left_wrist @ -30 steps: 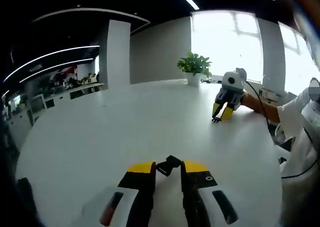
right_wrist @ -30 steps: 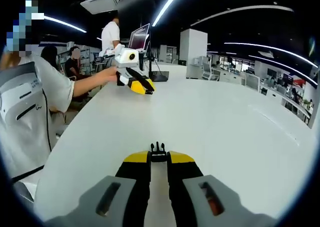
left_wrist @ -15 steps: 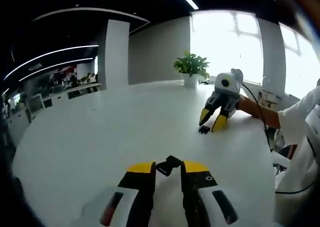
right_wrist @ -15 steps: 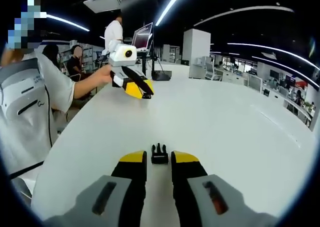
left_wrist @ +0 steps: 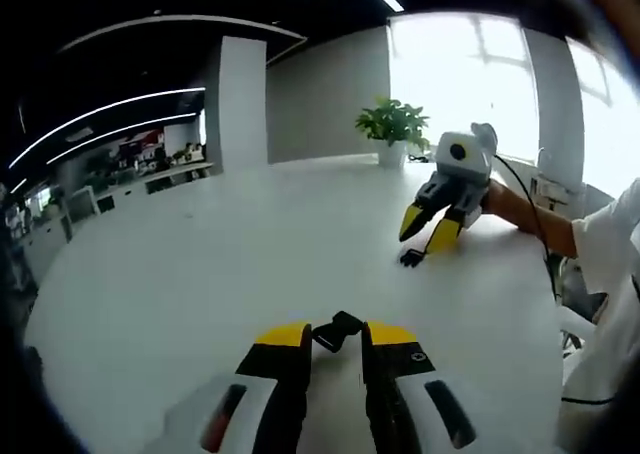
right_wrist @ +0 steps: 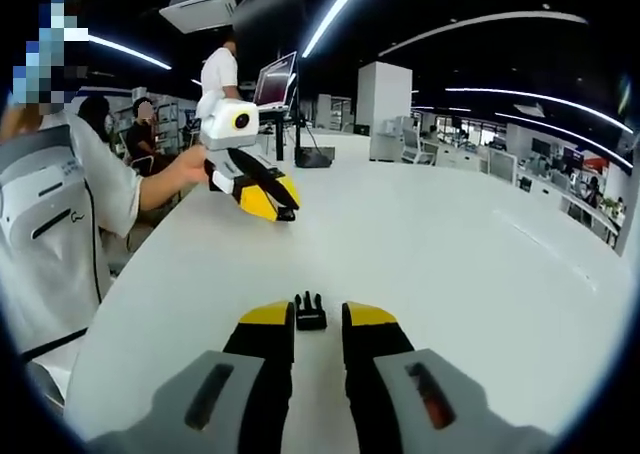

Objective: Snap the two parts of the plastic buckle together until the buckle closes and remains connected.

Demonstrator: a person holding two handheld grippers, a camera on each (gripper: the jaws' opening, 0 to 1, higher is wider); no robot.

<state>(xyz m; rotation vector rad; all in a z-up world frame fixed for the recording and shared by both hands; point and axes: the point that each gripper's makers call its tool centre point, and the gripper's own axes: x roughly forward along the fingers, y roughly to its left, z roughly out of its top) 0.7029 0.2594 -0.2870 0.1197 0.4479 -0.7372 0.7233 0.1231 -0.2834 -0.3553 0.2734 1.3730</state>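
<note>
- I had the left gripper [left_wrist: 335,346] clenched on the socket half [left_wrist: 337,330] of the buckle, which sat at 12 o'clock between the yellow tips, clear of the white bench [left_wrist: 200,264].
- That half lay tilted — its long axis ran from about 7 to 1 o'clock in the left gripper view.
- My right gripper [right_wrist: 308,324] stood released, jaws parted, with the pronged half [right_wrist: 310,313] resting on the bench just ahead at 12 o'clock, apparently untouched.
- Its long axis ran along the jaws, prongs pointing away toward 12 o'clock.
- I judged the right gripper nearer to it — closing on it looked like the next need.
- The two halves were well apart; nothing was mated yet.
</note>
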